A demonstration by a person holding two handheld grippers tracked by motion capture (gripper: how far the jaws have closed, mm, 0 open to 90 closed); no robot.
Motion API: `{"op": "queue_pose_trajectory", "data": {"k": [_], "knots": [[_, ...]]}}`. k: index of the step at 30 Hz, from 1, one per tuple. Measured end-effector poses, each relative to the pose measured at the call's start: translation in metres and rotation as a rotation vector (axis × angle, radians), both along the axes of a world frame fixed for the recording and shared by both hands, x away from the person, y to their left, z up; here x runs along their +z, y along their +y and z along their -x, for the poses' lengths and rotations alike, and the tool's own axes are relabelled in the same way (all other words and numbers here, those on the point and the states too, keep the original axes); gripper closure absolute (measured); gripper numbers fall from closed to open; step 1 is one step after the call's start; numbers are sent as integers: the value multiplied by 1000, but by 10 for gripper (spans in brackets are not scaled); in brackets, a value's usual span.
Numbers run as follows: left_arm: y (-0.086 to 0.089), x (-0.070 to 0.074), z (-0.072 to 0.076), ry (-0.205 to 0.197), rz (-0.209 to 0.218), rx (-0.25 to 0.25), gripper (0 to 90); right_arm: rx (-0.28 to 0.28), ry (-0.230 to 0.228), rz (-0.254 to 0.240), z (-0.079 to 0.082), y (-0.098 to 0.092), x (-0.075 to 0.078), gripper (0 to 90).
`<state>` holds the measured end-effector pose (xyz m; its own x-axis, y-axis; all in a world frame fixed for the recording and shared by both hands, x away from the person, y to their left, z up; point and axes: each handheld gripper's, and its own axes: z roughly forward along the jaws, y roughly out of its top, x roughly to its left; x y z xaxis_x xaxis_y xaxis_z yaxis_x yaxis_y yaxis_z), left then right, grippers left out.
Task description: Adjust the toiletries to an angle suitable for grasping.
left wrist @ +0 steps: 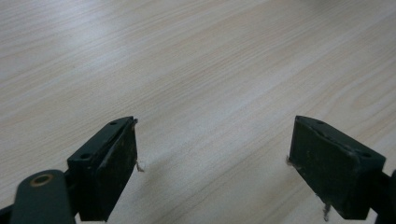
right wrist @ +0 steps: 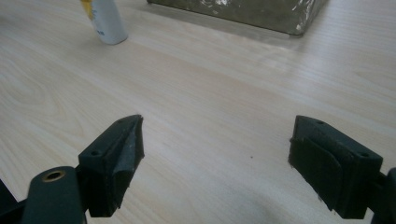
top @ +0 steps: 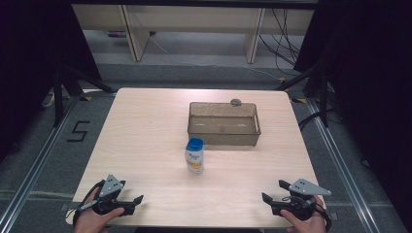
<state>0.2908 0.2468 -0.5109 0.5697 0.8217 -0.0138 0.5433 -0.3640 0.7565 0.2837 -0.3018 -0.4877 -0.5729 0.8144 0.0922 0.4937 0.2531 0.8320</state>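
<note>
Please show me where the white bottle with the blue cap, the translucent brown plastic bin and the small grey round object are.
white bottle with blue cap (top: pixel 195 160), high view, on its label.
translucent brown plastic bin (top: pixel 223 138), high view, on its near wall.
small grey round object (top: pixel 236 102), high view, on its top.

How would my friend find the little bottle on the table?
Start at the wooden table and find the see-through brown bin near its far side. Just in front of the bin stands a small white bottle, upright. Its blue cap and orange label set it apart.
</note>
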Motion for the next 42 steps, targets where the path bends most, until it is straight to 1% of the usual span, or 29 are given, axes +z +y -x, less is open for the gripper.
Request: {"op": "queue_pose_trajectory", "data": {"k": [4, 5, 6, 7, 8, 9, 10, 11, 13, 18, 19, 21, 22, 23, 24, 26, 27, 28, 29, 31, 32, 33, 35, 36, 37, 38, 39, 40, 42], "knots": [[0, 0, 0, -2, -1, 3, 147, 21, -5, -13, -3, 3, 1, 190], [0, 0, 0, 3, -3, 0, 147, 6, 10, -26, -2, 5, 1, 191], [0, 0, 0, 3, -4, 1, 147, 12, 6, -27, -2, 6, 2, 191], [2, 1, 0, 13, -23, -18, 147, 11, 3, -24, -4, 7, 2, 191], [4, 2, 0, 20, -51, -28, 147, 28, -20, -12, -6, 7, 3, 192], [4, 3, -1, 21, -59, -32, 147, 31, -13, -20, -6, 9, 3, 193], [5, 2, -1, 17, -58, -34, 147, 31, 0, -28, -6, 12, 4, 195], [5, 2, -1, 18, -56, -33, 147, 43, -18, -15, -8, 13, 5, 195], [5, 2, -1, 19, -58, -34, 147, 58, -24, -8, -10, 16, 6, 197], [5, 2, -1, 21, -62, -36, 147, 81, -26, 0, -14, 24, 8, 198], [3, 1, 0, 15, -25, -18, 147, 95, -27, 7, -16, 29, 9, 201], [3, 1, 0, 17, -27, -17, 147, 95, -18, -10, -17, 34, 9, 203], [3, 1, 0, 16, -26, -16, 147, 113, -39, 12, -20, 35, 10, 203], [3, 1, 0, 16, -27, -16, 147, 104, -16, -5, -19, 37, 10, 203], [3, 1, 0, 16, -27, -16, 147, 111, -21, 5, -20, 39, 11, 203], [5, 2, -1, 24, -66, -36, 147, 123, -30, -1, -23, 43, 11, 204], [4, 1, -1, 18, -49, -28, 147, 116, -11, 2, -22, 45, 12, 203], [4, 1, -1, 18, -49, -28, 147, 140, -43, 10, -26, 47, 12, 203], [2, 0, -1, 11, -26, -13, 147, 129, -14, 4, -25, 50, 13, 203], [3, 0, -1, 13, -26, -14, 147, 159, -35, 6, -29, 54, 13, 204], [2, 1, 0, 18, -32, -4, 147, 158, -37, 16, -30, 55, 14, 204], [3, 1, 0, 15, -25, -7, 147, 145, -19, 6, -29, 58, 14, 205], [2, 0, 0, 12, -16, 2, 147, 165, -42, 21, -34, 59, 14, 205], [1, 0, 0, 8, -15, 4, 147, 158, -31, 15, -34, 61, 14, 205], [3, 1, 0, 17, -34, -11, 147, 160, -35, 19, -34, 62, 14, 205], [3, 1, 0, 17, -34, -11, 147, 169, -40, 27, -36, 62, 14, 205], [3, 1, 0, 17, -33, -17, 147, 181, -44, 18, -38, 63, 14, 205], [3, 1, 0, 19, -33, -17, 147, 166, -24, 21, -37, 64, 14, 205], [3, 2, 0, 24, -34, -18, 147, 169, -14, 13, -37, 67, 14, 205]]}}
